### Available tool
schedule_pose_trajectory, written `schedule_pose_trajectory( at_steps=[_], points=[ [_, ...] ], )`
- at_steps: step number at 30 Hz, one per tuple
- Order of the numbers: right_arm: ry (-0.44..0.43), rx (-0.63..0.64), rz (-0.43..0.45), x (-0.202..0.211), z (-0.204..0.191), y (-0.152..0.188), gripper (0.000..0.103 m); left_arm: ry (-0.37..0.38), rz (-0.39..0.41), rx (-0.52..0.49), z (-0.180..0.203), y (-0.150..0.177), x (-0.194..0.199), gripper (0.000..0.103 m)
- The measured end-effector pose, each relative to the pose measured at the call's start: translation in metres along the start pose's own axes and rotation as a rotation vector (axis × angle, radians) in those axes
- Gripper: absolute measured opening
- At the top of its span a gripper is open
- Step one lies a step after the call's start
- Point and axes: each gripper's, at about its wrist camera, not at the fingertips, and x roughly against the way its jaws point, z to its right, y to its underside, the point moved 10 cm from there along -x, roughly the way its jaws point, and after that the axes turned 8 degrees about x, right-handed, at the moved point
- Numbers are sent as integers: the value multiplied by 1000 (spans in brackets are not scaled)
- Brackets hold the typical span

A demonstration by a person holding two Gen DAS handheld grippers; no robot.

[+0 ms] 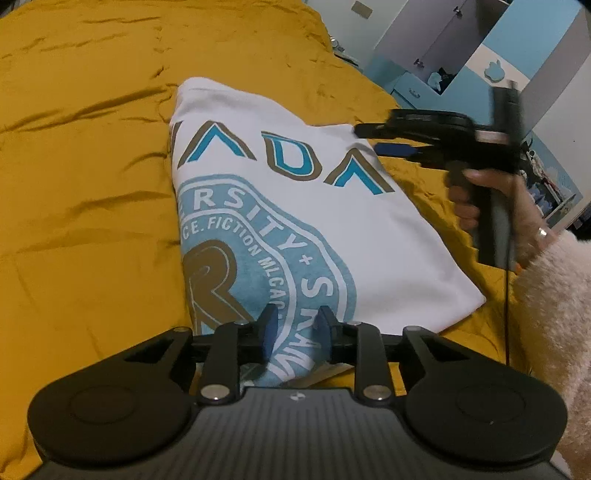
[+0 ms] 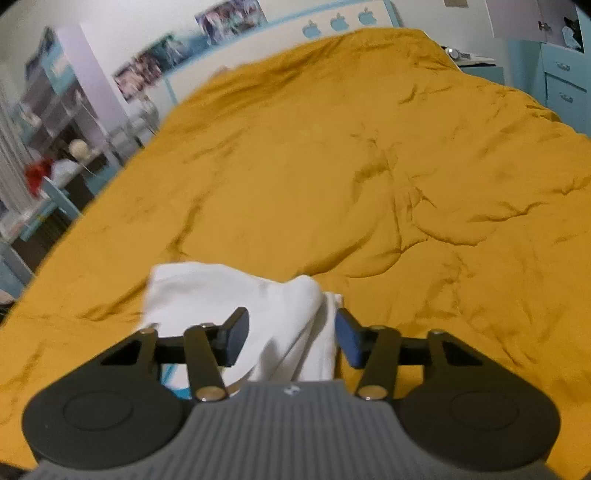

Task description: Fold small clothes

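Note:
A white T-shirt point(image 1: 295, 206) with a blue and brown print lies folded lengthwise on the mustard bedspread point(image 1: 85, 155). My left gripper point(image 1: 295, 328) is open, its blue pads hovering over the shirt's near end, not closed on cloth. My right gripper point(image 1: 373, 142) is seen in the left wrist view at the shirt's far right corner, held by a hand. In the right wrist view my right gripper point(image 2: 290, 336) is open above a bunched white edge of the shirt point(image 2: 236, 295); nothing is pinched between the pads.
The mustard bedspread point(image 2: 369, 166) is wrinkled and stretches far ahead. Blue drawers point(image 2: 561, 88) and a white wardrobe point(image 1: 436, 33) stand beyond the bed. Shelves with clutter point(image 2: 55, 122) are on the left in the right wrist view.

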Motion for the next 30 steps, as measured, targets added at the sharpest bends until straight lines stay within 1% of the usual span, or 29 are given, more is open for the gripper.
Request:
schedule_pose_trajectory(
  at_steps=[1, 2, 3, 5, 6, 7, 9, 11, 13, 14, 17, 18, 20, 21, 22, 23, 25, 26, 27, 29, 30],
  points=[
    [3, 6, -14, -8, -1, 0, 43, 1, -4, -1, -1, 0, -1, 34],
    [2, 11, -30, -15, -2, 2, 37, 0, -5, -1, -1, 0, -1, 35],
    [5, 21, -42, -21, -2, 4, 23, 2, -6, 1, -1, 0, -1, 37],
    [7, 30, -38, -25, -3, 5, 18, 12, 1, 1, 2, 2, -1, 48],
    [12, 35, -31, -25, -2, 4, 15, 12, 6, -1, 4, 3, 0, 50],
    [20, 43, -20, -24, -2, 3, 12, 1, 17, -10, 6, 4, 1, 50],
    [32, 89, 18, -17, -9, -8, 4, -28, 47, -36, 11, 5, 5, 50],
    [36, 143, 64, -8, -22, -20, 2, -56, 90, -67, 17, 6, 9, 50],
    [37, 140, 53, -14, -25, -26, 2, -79, 91, -90, 18, 9, 6, 50],
    [35, 138, 28, -22, -23, -23, 2, -86, 92, -94, 18, 10, 4, 50],
    [67, 143, -41, -49, -8, -4, 2, -78, 81, -82, 18, 8, 0, 51],
    [58, 116, -40, -53, -4, 1, 2, -77, 75, -78, 18, 7, 0, 52],
    [44, 101, -9, -48, -2, 3, 4, -72, 68, -76, 20, 9, 2, 56],
    [46, 93, 6, -41, -2, 1, 7, -75, 68, -78, 20, 9, 3, 57],
    [42, 81, 22, -31, -3, -1, 13, -79, 67, -81, 21, 9, 4, 58],
    [23, 76, 38, -16, -7, -1, 17, -75, 68, -84, 23, 7, 5, 58],
    [-54, 65, 74, 26, -19, 3, 18, -69, 73, -81, 25, 4, 10, 58],
    [-91, 63, 89, 49, -26, 9, 24, -66, 80, -74, 25, 1, 14, 58],
    [-102, 70, 100, 70, -31, 19, 30, -64, 96, -68, 26, -4, 17, 58],
    [-81, 100, 101, 104, -36, 44, 34, -67, 132, -64, 25, -13, 23, 58],
    [-67, 103, 94, 118, -36, 56, 34, -71, 137, -62, 25, -16, 24, 58]
  ],
)
